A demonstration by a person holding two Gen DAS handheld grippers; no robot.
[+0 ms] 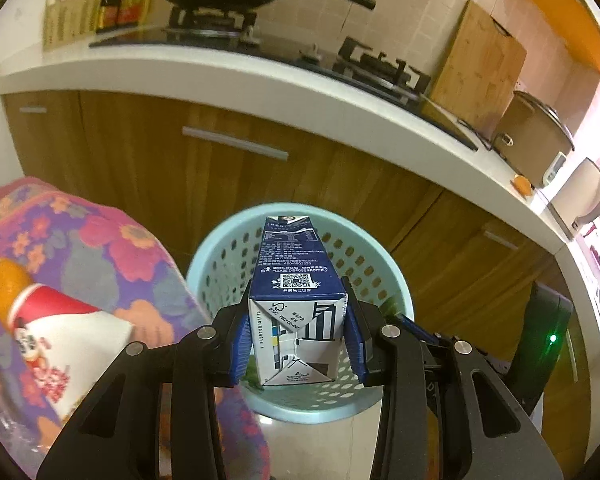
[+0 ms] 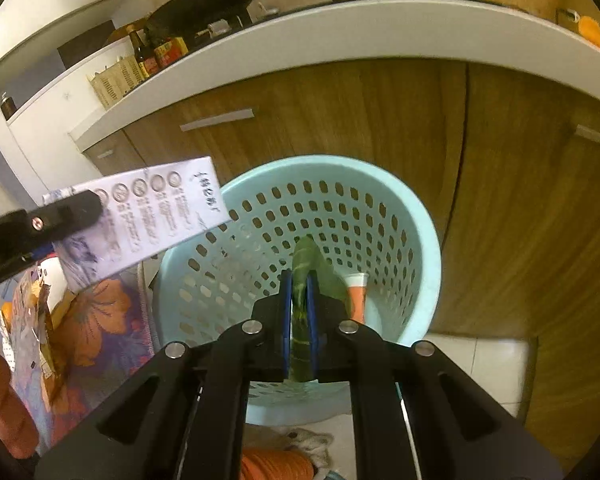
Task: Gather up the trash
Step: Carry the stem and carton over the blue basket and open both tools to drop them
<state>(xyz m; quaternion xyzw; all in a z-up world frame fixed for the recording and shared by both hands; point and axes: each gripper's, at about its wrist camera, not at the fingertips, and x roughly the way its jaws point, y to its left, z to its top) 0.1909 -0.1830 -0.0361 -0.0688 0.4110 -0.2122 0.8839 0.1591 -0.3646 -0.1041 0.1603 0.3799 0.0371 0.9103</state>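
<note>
My left gripper (image 1: 298, 344) is shut on a blue and white milk carton (image 1: 296, 296) and holds it over the mouth of the light blue perforated trash basket (image 1: 216, 248). In the right wrist view the carton (image 2: 148, 220) and the left gripper's black finger (image 2: 60, 216) show at the left, above the basket's rim. My right gripper (image 2: 300, 320) is shut on a green leaf (image 2: 306, 264) and holds it over the basket (image 2: 416, 216). A small orange and white tube (image 2: 358, 294) lies inside the basket.
A floral cloth (image 1: 112, 248) covers a surface at the left, with a red and white wrapper (image 1: 56, 320) and orange peel (image 1: 8, 288) on it. Wooden cabinets (image 1: 236, 184) and a white counter (image 1: 260, 76) with a stove and wok stand behind the basket.
</note>
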